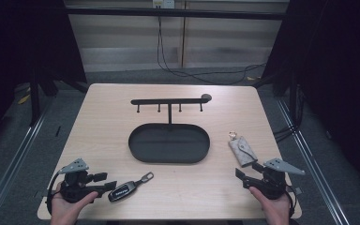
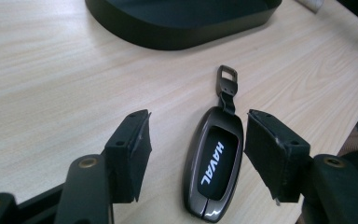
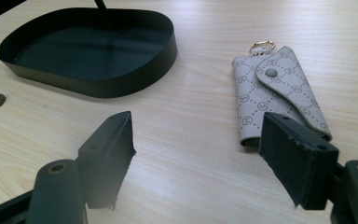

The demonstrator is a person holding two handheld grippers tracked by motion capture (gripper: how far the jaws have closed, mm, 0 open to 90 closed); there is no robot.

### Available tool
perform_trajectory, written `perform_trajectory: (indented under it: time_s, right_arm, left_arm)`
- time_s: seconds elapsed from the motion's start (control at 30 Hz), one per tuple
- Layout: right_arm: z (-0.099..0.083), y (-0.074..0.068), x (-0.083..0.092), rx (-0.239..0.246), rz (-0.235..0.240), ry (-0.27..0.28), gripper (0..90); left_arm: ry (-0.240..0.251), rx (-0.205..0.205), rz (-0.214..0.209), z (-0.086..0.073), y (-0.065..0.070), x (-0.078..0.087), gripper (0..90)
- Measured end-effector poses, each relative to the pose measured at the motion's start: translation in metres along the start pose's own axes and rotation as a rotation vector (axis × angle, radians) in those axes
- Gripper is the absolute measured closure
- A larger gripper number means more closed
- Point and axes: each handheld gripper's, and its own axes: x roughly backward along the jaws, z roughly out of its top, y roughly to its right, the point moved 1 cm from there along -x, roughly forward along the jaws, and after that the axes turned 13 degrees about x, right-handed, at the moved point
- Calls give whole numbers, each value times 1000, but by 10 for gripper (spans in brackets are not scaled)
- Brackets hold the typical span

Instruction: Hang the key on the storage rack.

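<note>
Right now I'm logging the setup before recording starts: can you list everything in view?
Table: one, light wood, centre.
Key stand: one, black, hooked bar rising from an oval tray, mid-table.
Car key fob: one, dark grey, near left, between open jaws.
Key pouch: one, grey patterned, gold ring, right of tray.
Cables: black, floor behind.
Left gripper: black, open.
Right gripper: black, open.
Hands: two, near edge.

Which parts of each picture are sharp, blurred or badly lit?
High view: the table is evenly lit and the surroundings are dark. Left gripper view: the key fob is sharp, with a faint sheen on its rim. Right gripper view: the key pouch is crisp, and the near left finger blurs at its lower edge.
</note>
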Motion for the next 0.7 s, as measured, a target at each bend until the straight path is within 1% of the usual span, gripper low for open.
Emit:
perform_trajectory:
  time_s: [0.1,0.13,0.17,0.2,0.23,0.27,0.3,0.33,0.4,0.43,0.47,0.5,0.53,0.57,0.6,0.67,0.7]
  right_arm:
    - [-1,1,-1,-5,4,-4,245]
    - [-1,1,-1,-10,12,-9,245]
    - [-1,1,-1,-10,12,-9,245]
    - [-1,1,-1,-7,17,-15,242]
    - [-1,1,-1,-7,17,-15,242]
    - [-1,1,-1,-6,19,-18,234]
    - [-1,1,-2,-7,26,-19,234]
    - [-1,2,-3,-13,29,-19,233]
    - [-1,3,-3,-30,28,-17,221]
    - [-1,4,-3,-34,28,-16,217]
    - [-1,4,-3,-36,27,-14,216]
    - [-1,4,-3,-36,27,-14,216]
    - [-1,3,-2,-31,28,-13,214]
    - [-1,2,-1,-29,28,-9,210]
    - [-1,2,-1,-27,29,-7,209]
    - [-1,2,0,-29,30,-5,209]
    - [-1,2,-1,-31,32,-6,209]
  left_arm:
    - [-6,-7,3,0,1,-1,407]
    - [-20,-15,5,0,1,-2,406]
    - [-20,-15,5,0,1,-2,407]
    - [-32,-17,43,1,3,-3,406]
    - [-32,-17,43,1,3,-3,386]
    - [-38,-22,59,1,4,-4,362]
    - [-40,-20,55,1,7,-5,362]
    - [-45,-37,50,1,8,-6,361]
    - [-44,-43,49,2,10,-6,387]
    - [-44,-52,33,2,13,-5,436]
    - [-36,-66,16,2,15,-4,468]
    - [-29,-61,-12,3,19,-2,468]
    - [-29,-68,-17,3,21,-2,494]
    - [-26,-83,-15,5,23,-2,518]
    - [-25,-80,-9,5,24,-2,527]
    - [-35,-108,3,9,27,-4,550]
    - [-36,-133,9,10,29,-5,549]
